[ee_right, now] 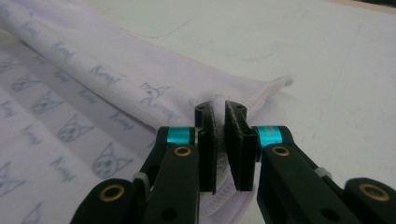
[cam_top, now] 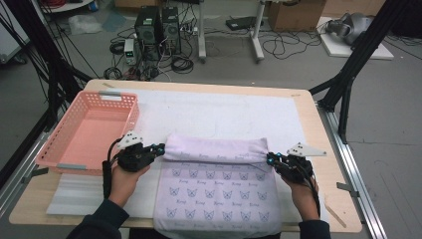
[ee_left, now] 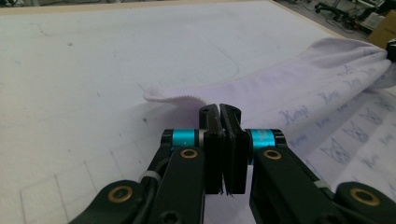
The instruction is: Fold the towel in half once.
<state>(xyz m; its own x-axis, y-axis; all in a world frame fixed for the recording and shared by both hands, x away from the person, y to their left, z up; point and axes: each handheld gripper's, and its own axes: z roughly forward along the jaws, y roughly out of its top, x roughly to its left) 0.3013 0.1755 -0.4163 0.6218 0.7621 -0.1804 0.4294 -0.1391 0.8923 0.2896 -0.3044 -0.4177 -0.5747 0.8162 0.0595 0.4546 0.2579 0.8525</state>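
Observation:
A lavender towel (cam_top: 215, 196) printed with small cat faces lies at the table's near edge, its far part lifted into a soft fold (cam_top: 214, 148) across its width. My left gripper (cam_top: 160, 148) is shut on the fold's left corner; in the left gripper view the jaws (ee_left: 219, 109) press together at the towel's corner (ee_left: 175, 97). My right gripper (cam_top: 269, 159) is shut on the right corner, and the right gripper view shows the hem (ee_right: 261, 93) pinched between the pads (ee_right: 220, 109). A hand holds each gripper from below.
A pink plastic basket (cam_top: 74, 166) stands on the table's left side, close to my left gripper. A white mat (cam_top: 224, 109) covers the wooden table (cam_top: 318, 129) beyond the towel. Cables, computer cases and boxes lie on the floor behind.

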